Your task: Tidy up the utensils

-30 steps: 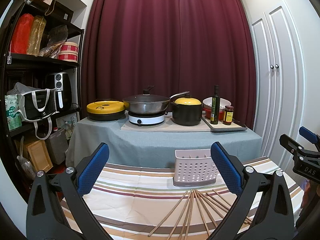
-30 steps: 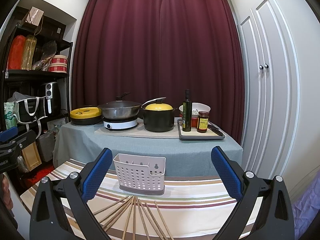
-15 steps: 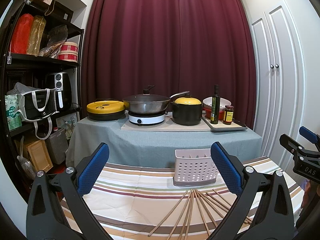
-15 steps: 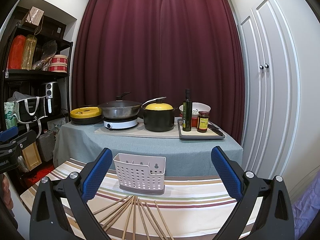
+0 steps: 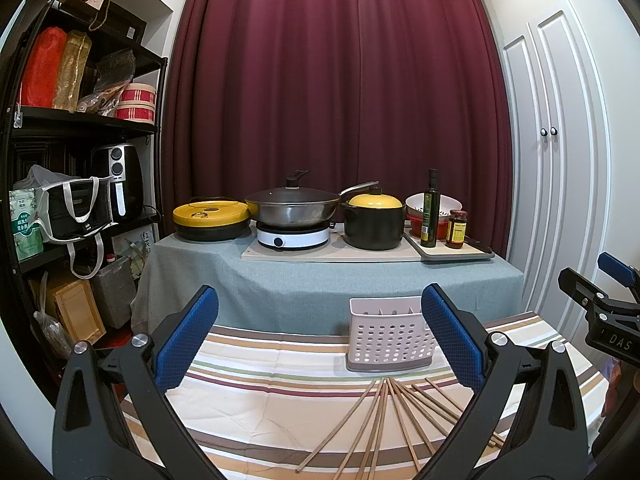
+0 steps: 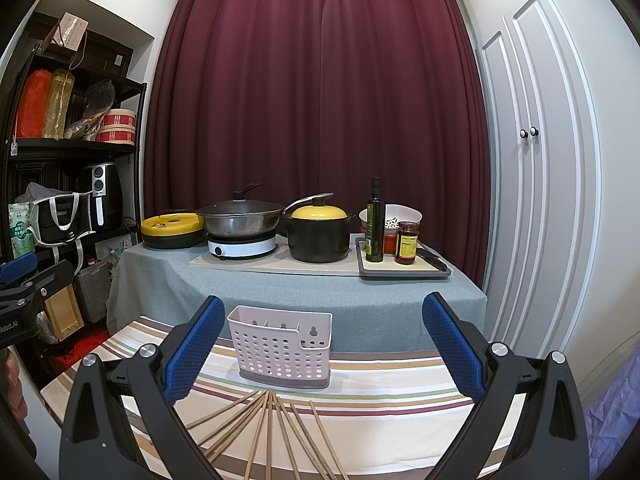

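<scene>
Nothing is shifting since the earlier frames: both grippers are staying put above the striped tablecloth (image 5: 280,380). Left gripper (image 5: 320,340) and right gripper (image 6: 324,344) are hovering with jaws spread wide, released, gripping nothing. Wooden chopsticks (image 5: 392,420) are lying fanned out near the table's front edge, their tips converging just before the white perforated utensil caddy (image 6: 282,350), which is standing upright toward the far edge.
</scene>
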Demonstrator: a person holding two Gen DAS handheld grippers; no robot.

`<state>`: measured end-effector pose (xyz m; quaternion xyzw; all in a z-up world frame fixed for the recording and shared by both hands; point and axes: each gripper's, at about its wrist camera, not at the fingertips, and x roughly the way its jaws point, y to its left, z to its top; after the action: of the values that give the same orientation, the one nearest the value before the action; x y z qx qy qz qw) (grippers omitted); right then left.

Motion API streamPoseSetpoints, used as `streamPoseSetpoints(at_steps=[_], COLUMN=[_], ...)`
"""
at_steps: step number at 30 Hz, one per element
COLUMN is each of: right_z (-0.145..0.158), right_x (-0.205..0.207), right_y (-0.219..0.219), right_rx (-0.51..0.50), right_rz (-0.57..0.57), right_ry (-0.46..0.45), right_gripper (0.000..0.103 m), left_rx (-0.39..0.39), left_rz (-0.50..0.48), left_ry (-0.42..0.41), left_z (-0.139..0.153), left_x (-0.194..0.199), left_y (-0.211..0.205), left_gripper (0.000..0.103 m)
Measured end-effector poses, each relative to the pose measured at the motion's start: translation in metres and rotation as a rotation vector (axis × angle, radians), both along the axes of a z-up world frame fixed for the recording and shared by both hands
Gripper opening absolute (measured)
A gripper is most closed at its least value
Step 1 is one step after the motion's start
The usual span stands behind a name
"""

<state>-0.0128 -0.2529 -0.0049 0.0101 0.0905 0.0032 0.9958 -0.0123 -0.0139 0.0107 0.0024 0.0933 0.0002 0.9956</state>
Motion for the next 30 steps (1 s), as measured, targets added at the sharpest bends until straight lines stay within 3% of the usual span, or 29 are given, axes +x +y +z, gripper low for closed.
streamPoseSetpoints(at_steps=[11, 21, 27, 30], right_z=[-0.004, -0.056, -0.098, -0.116], right_x=[0.000, 0.027, 0.047, 0.055], right_y=[0.002, -0.011, -0.018, -0.022], right_rx=[-0.004, 0.017, 0.016, 0.033], right_rz=[-0.003, 0.003, 0.008, 0.010], right_ry=[0.009, 0.141, 0.265, 0.321], right_gripper=[0.096, 0.096, 0.096, 0.096], left_rx=[0.012, 0.045, 0.079, 0.072], left_rz=[0.014, 0.001, -0.045, -0.063], left_ry=[0.015, 0.168, 0.302, 0.368], left_z=[-0.007, -0.083, -0.146, -0.176], left_x=[0.002, 0.048, 0.070, 0.077], left_y=[0.004, 0.022, 0.032, 0.039], left_gripper=[0.099, 0.099, 0.098, 0.086])
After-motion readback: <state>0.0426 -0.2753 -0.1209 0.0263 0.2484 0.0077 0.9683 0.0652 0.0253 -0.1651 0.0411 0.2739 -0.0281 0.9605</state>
